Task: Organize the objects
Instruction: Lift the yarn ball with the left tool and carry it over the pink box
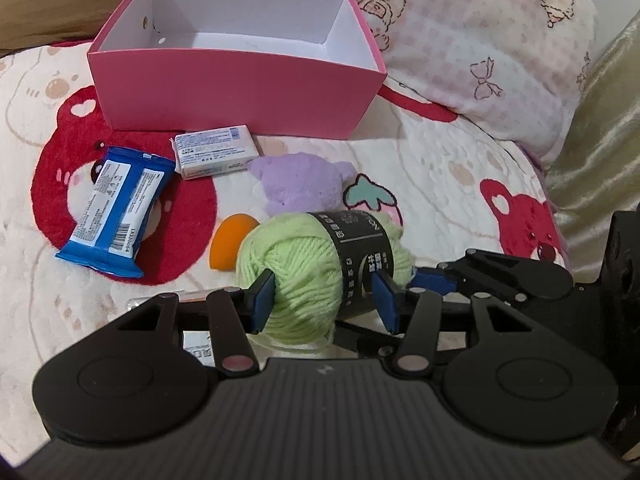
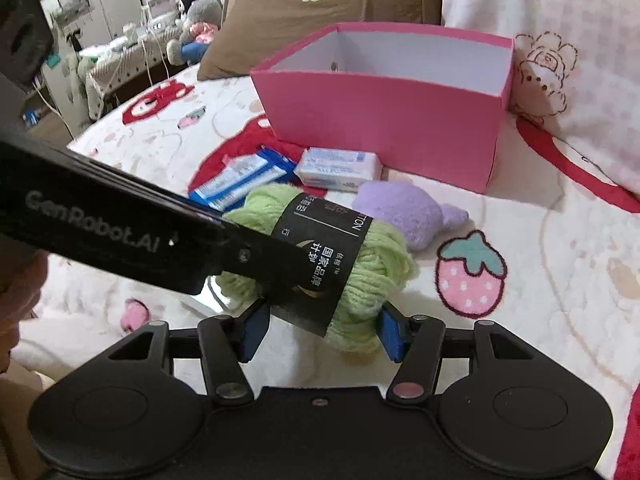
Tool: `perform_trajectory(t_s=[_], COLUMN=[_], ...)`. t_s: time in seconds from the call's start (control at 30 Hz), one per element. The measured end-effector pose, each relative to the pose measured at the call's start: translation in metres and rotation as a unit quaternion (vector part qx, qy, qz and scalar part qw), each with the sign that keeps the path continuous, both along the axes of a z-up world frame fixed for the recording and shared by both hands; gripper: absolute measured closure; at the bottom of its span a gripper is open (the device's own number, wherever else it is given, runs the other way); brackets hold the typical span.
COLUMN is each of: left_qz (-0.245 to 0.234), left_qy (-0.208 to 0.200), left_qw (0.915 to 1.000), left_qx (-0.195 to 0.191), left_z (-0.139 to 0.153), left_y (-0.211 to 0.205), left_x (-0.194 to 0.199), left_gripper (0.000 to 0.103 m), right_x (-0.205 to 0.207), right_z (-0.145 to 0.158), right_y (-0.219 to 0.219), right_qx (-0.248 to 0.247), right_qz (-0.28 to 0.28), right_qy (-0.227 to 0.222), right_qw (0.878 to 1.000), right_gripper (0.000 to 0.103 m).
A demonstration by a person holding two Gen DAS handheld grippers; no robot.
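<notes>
On my right wrist view I read "GenRobot.AI" along the left gripper (image 2: 280, 280) body. The yarn ball's black band (image 2: 320, 256) shows "国家品牌计划" and letters ending "TION". The blue packet (image 1: 114, 212) and white packet (image 1: 216, 152) carry print too small to read.

You are working over a fleecy blanket (image 1: 420, 168), its printed pile soft and matt. The yarn ball (image 1: 296, 268) is fuzzy, loosely spun wool-like fibre, wrapped in a smooth black paper band (image 1: 360, 248) with a faint sheen. The pink box (image 1: 236, 88) looks like matt card, white and smooth inside. The blue packet (image 1: 116, 208) is glossy plastic film, crinkled at its ends; the white pack (image 1: 216, 152) is also shiny wrap. The purple toy (image 1: 300, 184) is nubbly plush. The orange sponge (image 1: 230, 242) looks smooth and matt. Your gripper bodies are matt black plastic, ribbed on top, and the left gripper's pads (image 1: 265, 300) look like dull blue rubber.
</notes>
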State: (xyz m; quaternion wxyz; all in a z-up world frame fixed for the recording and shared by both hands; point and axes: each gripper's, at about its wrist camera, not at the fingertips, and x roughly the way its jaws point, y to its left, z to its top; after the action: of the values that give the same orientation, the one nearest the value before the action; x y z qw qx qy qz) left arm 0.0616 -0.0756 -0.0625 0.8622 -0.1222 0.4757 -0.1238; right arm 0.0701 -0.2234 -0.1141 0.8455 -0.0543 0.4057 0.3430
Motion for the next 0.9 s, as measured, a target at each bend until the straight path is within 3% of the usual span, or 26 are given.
perform_trajectory(t_s=[0.2,0.3,0.53,0.63,0.7,0.9], left_qz=[0.012,-0.008,-0.048,-0.063,-0.071,-0.072], left_qy=[0.035,0.053,0.021,0.033,0.054,0.034], left_qw=[0.9993,0.9986,0.9981,0.9961,0.9950,0.9959], left_qx=[0.002,-0.001,0.033,0.052,0.043,0.042], left_z=[0.012,0.015,0.050,0.059,0.062,0.085], left_y=[0.012,0.014,0.014,0.013,0.016,0.027], left_x=[0.007,0.013,0.017,0.022,0.028,0.036], left_gripper=[0.052,0.053,0.054,0.054,0.054,0.054], right_x=[-0.009,-0.011,-0.010,-0.009,-0.007,-0.001], right_z=[0.014,0.020,0.037,0.049,0.059,0.086], right_y=[0.006,0.010,0.019,0.022,0.026,0.039], right_qx=[0.029,0.039,0.040,0.039,0.030,0.006], right_qz=[-0.015,-0.030,-0.044,-0.044,-0.039,-0.027], right_qy=[-0.006,-0.010,-0.021,-0.031,-0.041,-0.082], right_qw=[0.999,0.999,0.998,0.998,0.998,0.996], right_gripper=[0.035,0.030,0.028,0.028,0.028,0.027])
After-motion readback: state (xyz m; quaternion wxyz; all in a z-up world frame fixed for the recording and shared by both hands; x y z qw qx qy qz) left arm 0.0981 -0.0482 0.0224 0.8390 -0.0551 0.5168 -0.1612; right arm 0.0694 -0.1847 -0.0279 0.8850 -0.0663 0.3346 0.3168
